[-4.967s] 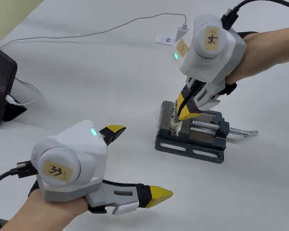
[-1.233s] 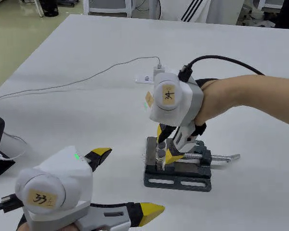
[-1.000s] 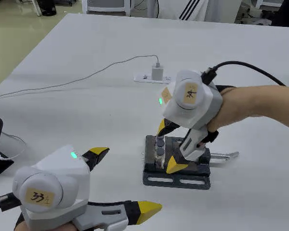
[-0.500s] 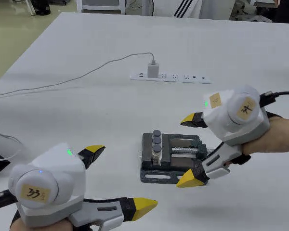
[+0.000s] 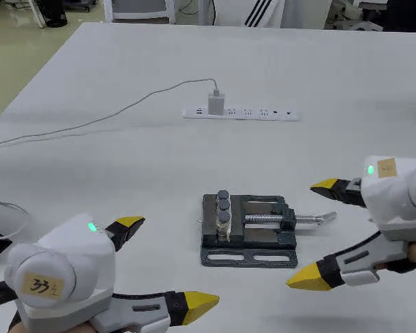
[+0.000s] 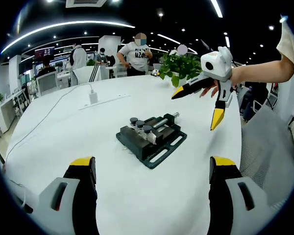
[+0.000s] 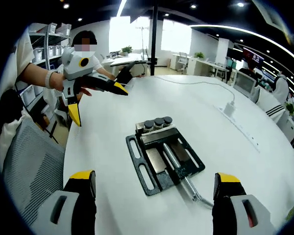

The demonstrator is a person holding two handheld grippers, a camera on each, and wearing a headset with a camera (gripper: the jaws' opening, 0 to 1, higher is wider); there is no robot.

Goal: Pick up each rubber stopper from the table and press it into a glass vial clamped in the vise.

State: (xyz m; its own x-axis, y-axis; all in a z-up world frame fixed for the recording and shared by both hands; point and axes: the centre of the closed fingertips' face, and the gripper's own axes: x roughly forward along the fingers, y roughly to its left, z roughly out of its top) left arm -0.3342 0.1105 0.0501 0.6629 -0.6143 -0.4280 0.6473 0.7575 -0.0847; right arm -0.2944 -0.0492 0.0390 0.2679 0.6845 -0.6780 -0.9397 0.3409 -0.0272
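Label (image 5: 41, 285) "33" on left tongs (image 5: 168, 262) (handwritten)

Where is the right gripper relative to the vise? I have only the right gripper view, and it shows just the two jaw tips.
Observer: In the head view the right gripper is off the handle end of the vise, apart from it, open and holding nothing.
Reviewer: And the other one, is it labelled?
Observer: Yes. The left gripper has a handwritten tag starting 33 on its rear cap, in the head view.
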